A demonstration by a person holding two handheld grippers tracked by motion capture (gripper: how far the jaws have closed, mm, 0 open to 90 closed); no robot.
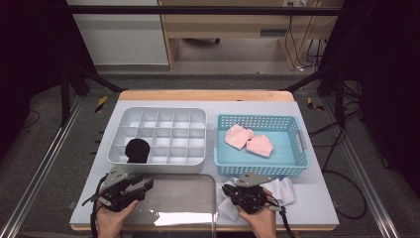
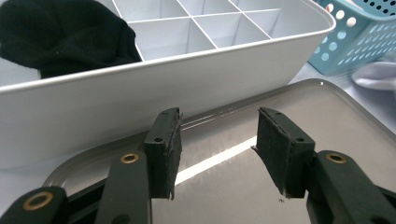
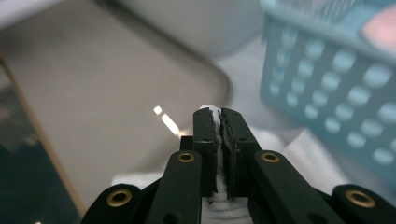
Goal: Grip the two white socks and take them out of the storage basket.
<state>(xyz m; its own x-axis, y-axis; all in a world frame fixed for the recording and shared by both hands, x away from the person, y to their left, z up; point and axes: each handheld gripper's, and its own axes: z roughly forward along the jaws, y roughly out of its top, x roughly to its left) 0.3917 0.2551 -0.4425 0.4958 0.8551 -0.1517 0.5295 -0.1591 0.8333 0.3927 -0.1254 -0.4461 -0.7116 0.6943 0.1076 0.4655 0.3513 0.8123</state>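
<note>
Right tongs (image 3: 219,116) are pinched tight on a white cloth (image 1: 282,191) near the desk's front edge, clear in the right gripper view. Left tongs (image 2: 217,140) gape wide, holding nothing, over the metal tray (image 2: 327,121).

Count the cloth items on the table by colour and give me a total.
Black: 1, the bundle in the organizer.
Pink: 2, both pieces in the basket.
White: 1, the cloth beside the tray, pinched by the right hand-held gripper; it may be more than one piece bunched together.
Total: 4
</note>
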